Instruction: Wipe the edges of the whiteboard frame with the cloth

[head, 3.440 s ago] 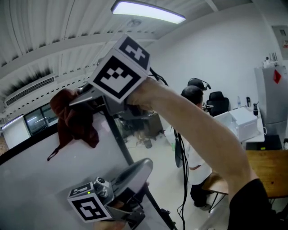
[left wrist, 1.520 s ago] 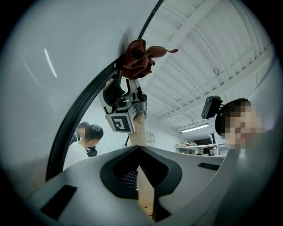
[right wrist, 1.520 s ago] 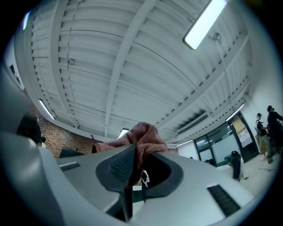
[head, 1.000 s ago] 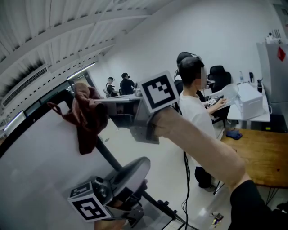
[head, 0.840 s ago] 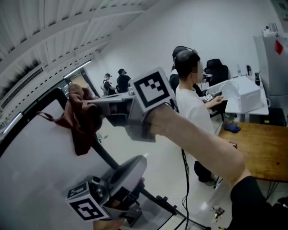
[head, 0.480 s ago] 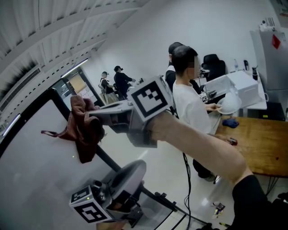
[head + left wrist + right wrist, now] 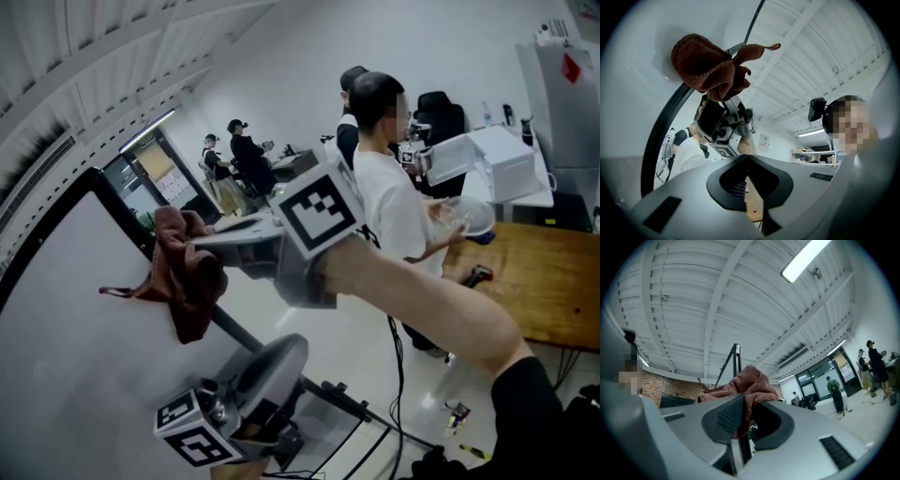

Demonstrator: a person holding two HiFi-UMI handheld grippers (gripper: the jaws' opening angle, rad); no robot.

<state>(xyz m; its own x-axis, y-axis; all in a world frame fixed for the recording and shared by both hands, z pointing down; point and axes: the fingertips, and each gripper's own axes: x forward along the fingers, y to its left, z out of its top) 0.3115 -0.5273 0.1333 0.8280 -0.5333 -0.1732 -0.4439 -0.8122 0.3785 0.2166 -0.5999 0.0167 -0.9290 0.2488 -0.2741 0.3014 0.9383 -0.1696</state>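
Right tool (image 7: 194,246) is clenched on the brown cloth (image 7: 190,284), which is bunched between its jaws. The cloth lies over the black frame (image 7: 120,201) along the edge of the whiteboard (image 7: 66,375). A loose strand trails toward 9 o'clock across the white panel. Left tool (image 7: 292,347) is at 5 o'clock from the cloth and apart from it, jaws closed together with nothing between them. A person in a white shirt (image 7: 394,202) stands at 3 o'clock beside a wooden surface (image 7: 548,281).
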